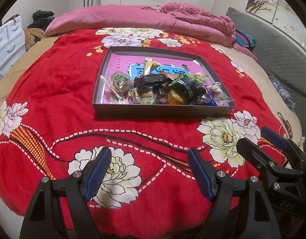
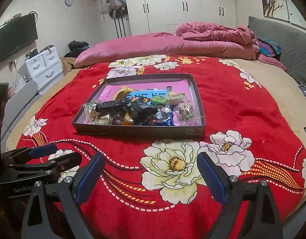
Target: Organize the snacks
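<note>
Both the left claw [image 1: 150,171] and right claw [image 2: 151,177] hang spread and empty above the red blanket [image 1: 63,99]. Wrapped snacks [image 1: 163,89] lie piled in the shallow box [image 1: 163,110] ahead.

Soft cloth, shiny wrappers, matt card

The red blanket [image 1: 53,83] looks like plush fleece; the pink quilt [image 1: 133,18] is velvety. The tray [image 1: 165,112] seems matt cardboard, the snacks [image 1: 163,87] glossy plastic-wrapped. The finger pads [image 2: 89,179] are textured blue rubber on matt black plastic.
</note>
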`<action>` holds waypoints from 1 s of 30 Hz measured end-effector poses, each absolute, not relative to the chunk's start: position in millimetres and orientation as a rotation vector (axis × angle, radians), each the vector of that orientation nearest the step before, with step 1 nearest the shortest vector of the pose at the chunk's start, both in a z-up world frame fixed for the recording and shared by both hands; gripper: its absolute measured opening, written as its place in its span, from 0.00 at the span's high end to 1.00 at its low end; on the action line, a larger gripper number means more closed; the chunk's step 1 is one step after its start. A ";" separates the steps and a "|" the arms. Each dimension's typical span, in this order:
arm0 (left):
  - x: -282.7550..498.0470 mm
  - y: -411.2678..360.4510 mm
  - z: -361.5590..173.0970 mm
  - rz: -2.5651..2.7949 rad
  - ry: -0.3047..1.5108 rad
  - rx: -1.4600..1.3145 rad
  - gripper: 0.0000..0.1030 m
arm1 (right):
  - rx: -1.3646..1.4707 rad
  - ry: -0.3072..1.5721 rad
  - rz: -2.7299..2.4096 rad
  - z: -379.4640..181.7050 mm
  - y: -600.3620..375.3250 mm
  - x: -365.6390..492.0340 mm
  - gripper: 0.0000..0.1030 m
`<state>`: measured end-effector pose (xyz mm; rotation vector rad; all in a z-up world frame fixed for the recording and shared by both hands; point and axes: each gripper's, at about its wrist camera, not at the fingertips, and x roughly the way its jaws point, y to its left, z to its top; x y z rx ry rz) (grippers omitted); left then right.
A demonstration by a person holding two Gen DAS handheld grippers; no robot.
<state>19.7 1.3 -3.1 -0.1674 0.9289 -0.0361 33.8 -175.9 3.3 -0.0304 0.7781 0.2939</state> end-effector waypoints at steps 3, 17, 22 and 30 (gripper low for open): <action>19.4 0.6 -2.7 -0.037 0.926 -0.164 0.23 | -0.030 0.778 0.294 3.1 -175.7 33.7 0.09; 19.0 -0.2 -1.3 -0.029 0.920 -0.152 0.23 | -0.030 0.782 0.293 1.3 -175.3 34.5 0.09; 18.7 1.0 -0.5 -0.023 0.918 -0.152 0.23 | -0.029 0.779 0.292 1.1 -175.8 34.7 0.09; 19.4 2.5 -1.0 -0.020 0.921 -0.157 0.23 | -0.028 0.780 0.291 1.0 -175.9 34.5 0.09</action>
